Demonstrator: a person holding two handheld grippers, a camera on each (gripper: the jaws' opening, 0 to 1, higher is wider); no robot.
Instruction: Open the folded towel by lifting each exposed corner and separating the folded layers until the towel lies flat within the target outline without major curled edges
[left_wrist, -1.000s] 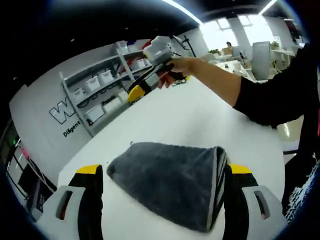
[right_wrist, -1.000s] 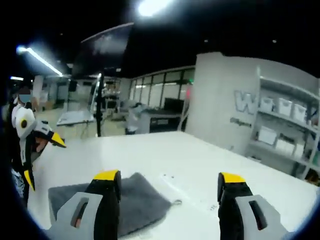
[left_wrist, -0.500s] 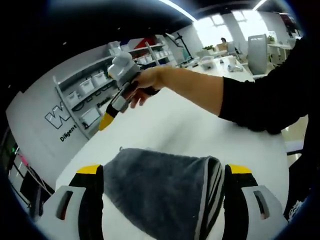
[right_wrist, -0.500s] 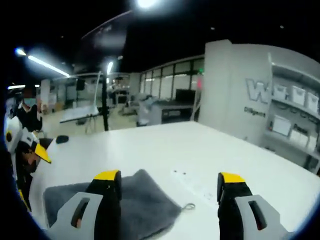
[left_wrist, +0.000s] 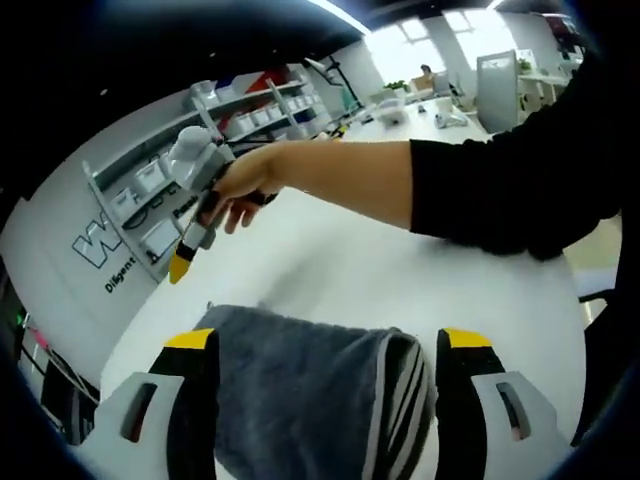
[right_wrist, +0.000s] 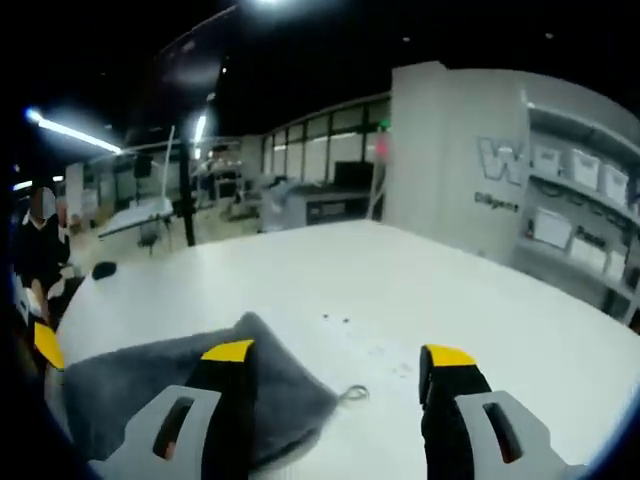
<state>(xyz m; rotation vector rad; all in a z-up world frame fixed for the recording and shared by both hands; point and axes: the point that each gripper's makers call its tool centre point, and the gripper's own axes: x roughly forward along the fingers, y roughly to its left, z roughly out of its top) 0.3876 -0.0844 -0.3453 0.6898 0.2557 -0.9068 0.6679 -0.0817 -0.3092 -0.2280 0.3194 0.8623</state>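
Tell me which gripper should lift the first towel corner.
Probably the right gripper. Its open jaws frame the gray towel corner with the small loop on the white table. The left gripper straddles the towel's folded middle.

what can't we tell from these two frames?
- Towel near edge, left gripper view: cut off by the frame bottom and the jaws.
- Towel left part, right gripper view: behind the left jaw.
- Target outline: none discernible on the table.
- Towel's fold count: unclear.
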